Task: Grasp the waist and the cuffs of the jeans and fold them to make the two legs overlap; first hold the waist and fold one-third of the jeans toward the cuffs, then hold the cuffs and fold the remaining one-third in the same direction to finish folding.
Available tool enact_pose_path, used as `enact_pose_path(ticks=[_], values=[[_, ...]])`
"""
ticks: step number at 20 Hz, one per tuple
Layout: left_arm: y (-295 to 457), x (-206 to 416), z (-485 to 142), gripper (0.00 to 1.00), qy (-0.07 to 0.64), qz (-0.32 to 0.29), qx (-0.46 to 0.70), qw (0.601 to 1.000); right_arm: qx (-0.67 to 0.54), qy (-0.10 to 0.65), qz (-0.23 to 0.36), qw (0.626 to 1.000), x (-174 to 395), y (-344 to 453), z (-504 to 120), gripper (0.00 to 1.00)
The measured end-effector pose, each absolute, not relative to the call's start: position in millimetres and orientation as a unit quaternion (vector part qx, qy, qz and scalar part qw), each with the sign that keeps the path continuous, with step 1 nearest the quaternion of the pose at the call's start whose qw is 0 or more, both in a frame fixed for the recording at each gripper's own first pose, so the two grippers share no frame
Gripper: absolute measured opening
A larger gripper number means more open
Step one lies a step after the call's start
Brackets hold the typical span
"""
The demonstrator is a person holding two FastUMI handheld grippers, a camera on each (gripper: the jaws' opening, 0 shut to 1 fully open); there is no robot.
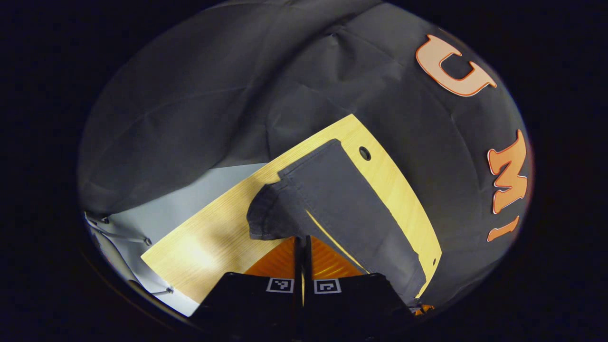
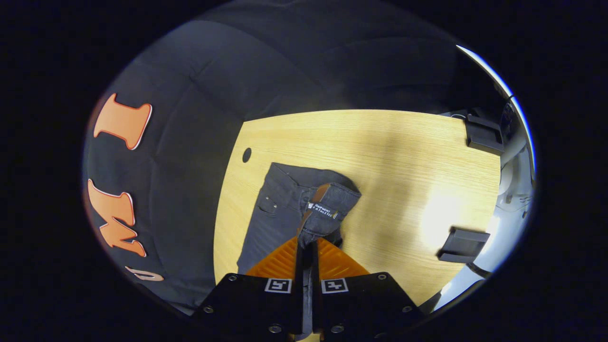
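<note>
The light wood bench [image 2: 380, 156] carries the dark grey jeans [image 2: 273, 213], which lie lengthwise near its edge by the black cloth wall, close to a small round hole [image 2: 246, 155] in the top. In the right gripper view the waist end [image 2: 327, 204] is lifted off the rest of the garment, its inner band and label turned up, and hangs from the right hand-held gripper [image 2: 308, 244], whose orange fingers [image 2: 280, 263] are pressed together on that cloth. In the left gripper view the legs run away along the bench as one narrow strip, so I judge that they already overlap; a rounded end of the fabric [image 1: 266, 213] is raised here and runs down into the left hand-held gripper [image 1: 302, 240], whose fingers [image 1: 327, 263] are likewise pinched close together on it. Which part of the garment this end is I cannot say for certain. Judging by this, the leg-over-leg fold looks done and the first third fold is only starting: the raised cloth is up but not yet laid toward the far end. The laying down of that third and the whole second fold remain. Two black blocks [image 2: 463, 244] sit at the bench's other side, well apart from the jeans.
</note>
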State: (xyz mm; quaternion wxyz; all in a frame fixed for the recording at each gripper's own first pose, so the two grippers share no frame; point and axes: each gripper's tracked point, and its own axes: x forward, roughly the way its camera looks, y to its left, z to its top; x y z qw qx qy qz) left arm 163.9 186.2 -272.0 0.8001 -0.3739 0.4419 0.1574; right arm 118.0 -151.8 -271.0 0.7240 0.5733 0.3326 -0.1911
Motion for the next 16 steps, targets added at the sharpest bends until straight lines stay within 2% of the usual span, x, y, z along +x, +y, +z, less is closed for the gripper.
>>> enact_pose_path(ticks=[7,16], values=[[185.0,225.9,-265.9,0.01,0.456,0.108,-0.356,0.809,0.573,0.316,-0.218,0.724,136.1,-145.8,-249.4,0.08],[192.2,290.7,-274.5,0.01,0.459,0.142,-0.328,0.813,0.59,0.324,-0.2,0.712,195.1,-152.8,-250.5,0.08]])
